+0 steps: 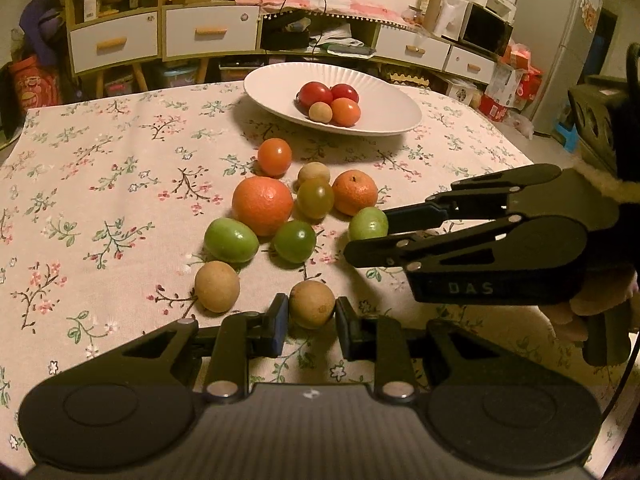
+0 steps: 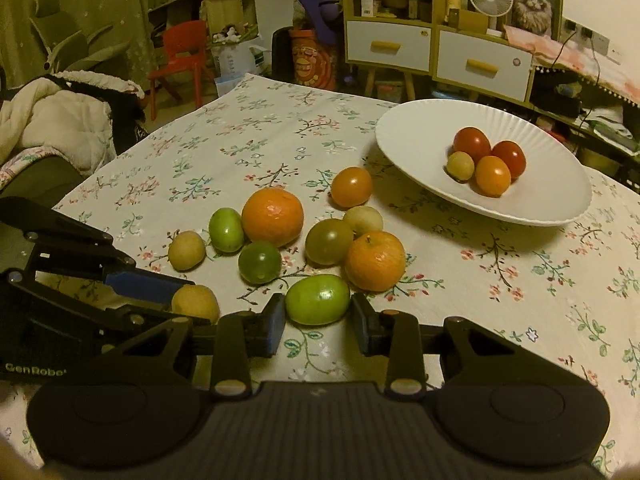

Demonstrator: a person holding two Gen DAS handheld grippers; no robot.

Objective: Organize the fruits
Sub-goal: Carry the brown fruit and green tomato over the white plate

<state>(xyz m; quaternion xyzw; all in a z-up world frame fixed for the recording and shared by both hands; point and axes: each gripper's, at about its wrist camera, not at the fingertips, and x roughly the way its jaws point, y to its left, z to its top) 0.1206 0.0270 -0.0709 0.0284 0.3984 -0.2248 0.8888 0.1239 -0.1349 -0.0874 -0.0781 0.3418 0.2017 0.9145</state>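
My left gripper (image 1: 311,314) is shut on a tan round fruit (image 1: 312,304) that sits on the floral tablecloth. To its right, my right gripper (image 1: 366,234) has its pads against a green fruit (image 2: 318,300); in the right wrist view the right gripper (image 2: 318,318) holds it low on the cloth. The left gripper (image 2: 198,302) appears there at the left with the tan fruit (image 2: 196,302). Between and behind them lie a large orange (image 1: 262,206), a mandarin (image 1: 355,192), an orange tomato (image 1: 274,157) and several green and tan fruits. A white plate (image 1: 260,88) farther back holds several small fruits.
A second tan fruit (image 1: 217,286) lies just left of the left gripper. Behind the table stand yellow cabinets with white drawers (image 1: 210,32). A chair draped with a pale coat (image 2: 60,128) is beside the table's left edge. A hand (image 1: 580,316) grips the right tool.
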